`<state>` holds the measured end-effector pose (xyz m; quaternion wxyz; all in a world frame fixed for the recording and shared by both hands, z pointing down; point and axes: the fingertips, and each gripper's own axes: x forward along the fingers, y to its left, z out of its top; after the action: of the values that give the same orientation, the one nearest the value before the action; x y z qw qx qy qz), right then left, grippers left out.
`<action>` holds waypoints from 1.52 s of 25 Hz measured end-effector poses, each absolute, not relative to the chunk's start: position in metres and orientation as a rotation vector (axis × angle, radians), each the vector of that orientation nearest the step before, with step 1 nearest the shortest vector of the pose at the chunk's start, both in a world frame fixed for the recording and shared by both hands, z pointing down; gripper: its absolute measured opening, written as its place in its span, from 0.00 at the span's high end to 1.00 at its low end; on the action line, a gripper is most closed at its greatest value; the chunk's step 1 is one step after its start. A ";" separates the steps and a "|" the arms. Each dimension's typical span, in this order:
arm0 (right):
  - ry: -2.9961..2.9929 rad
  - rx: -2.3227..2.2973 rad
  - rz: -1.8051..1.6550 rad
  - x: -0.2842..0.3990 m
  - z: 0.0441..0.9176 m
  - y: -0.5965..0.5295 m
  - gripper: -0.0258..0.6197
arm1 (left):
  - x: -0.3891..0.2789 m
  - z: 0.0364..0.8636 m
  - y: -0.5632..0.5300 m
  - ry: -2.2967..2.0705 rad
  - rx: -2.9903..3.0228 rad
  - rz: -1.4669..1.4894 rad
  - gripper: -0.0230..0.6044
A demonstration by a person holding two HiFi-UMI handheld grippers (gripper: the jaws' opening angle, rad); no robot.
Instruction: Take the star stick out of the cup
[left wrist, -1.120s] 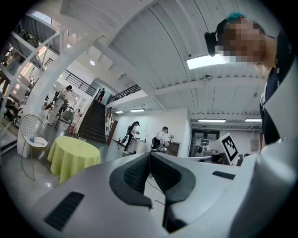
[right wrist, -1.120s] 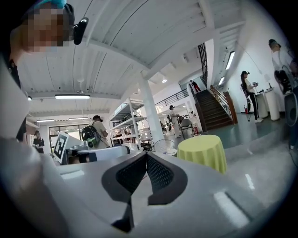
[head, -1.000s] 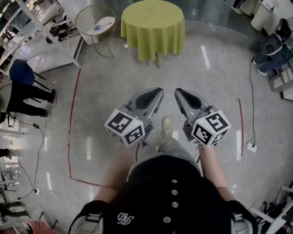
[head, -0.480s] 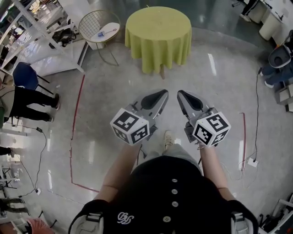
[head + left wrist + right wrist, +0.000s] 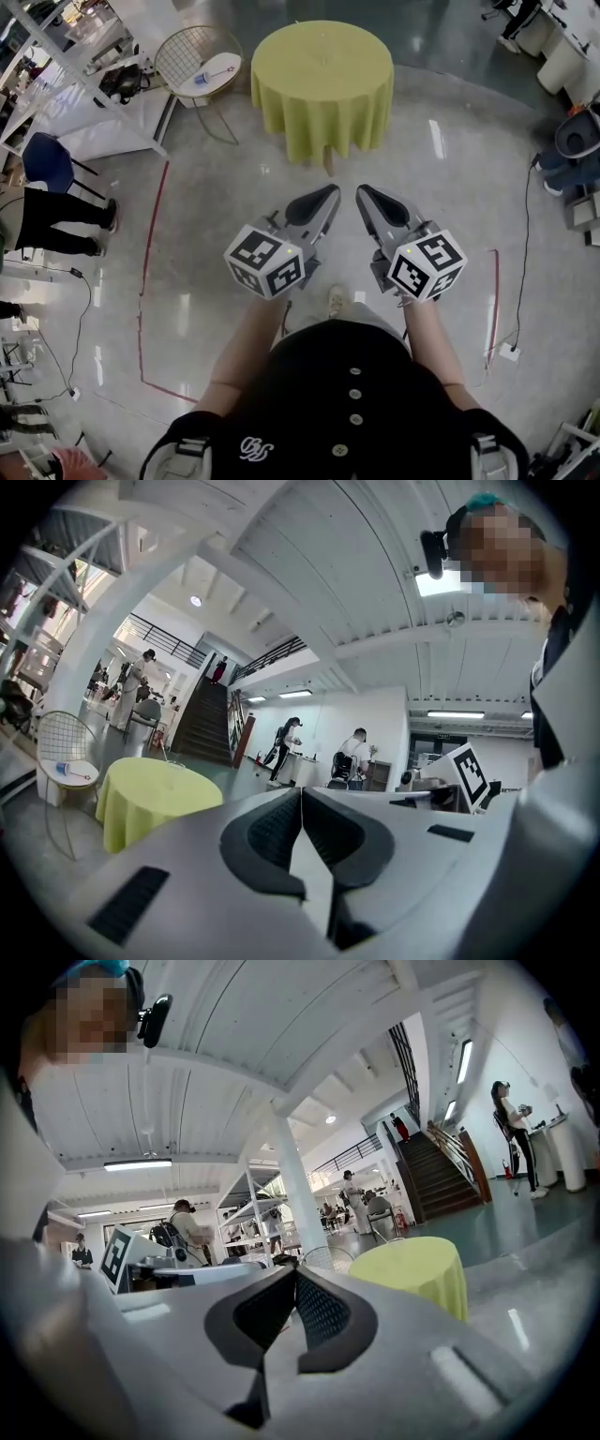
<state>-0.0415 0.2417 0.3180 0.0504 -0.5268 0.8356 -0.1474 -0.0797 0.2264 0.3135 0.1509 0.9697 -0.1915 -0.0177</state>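
Closer now, the bench (image 5: 323,66) lies dead ahead of my left tool (image 5: 328,192) and right tool (image 5: 362,192), both closed empty; cup unseen.

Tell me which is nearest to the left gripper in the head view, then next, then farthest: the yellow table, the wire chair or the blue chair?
Counting from the left gripper:
1. The yellow table, straight ahead of it.
2. The wire chair, ahead and to the left, beside the table.
3. The blue chair, far out at the left edge.
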 end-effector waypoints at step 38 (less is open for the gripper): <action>2.468 -1.652 -0.507 0.040 0.343 0.140 0.95 | -0.001 0.343 0.125 -0.535 2.734 -0.037 0.94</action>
<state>0.0397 0.1401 0.3433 0.0641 -0.5472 0.8174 -0.1680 -0.0013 0.1247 0.3434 0.1767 0.9659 -0.1889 -0.0129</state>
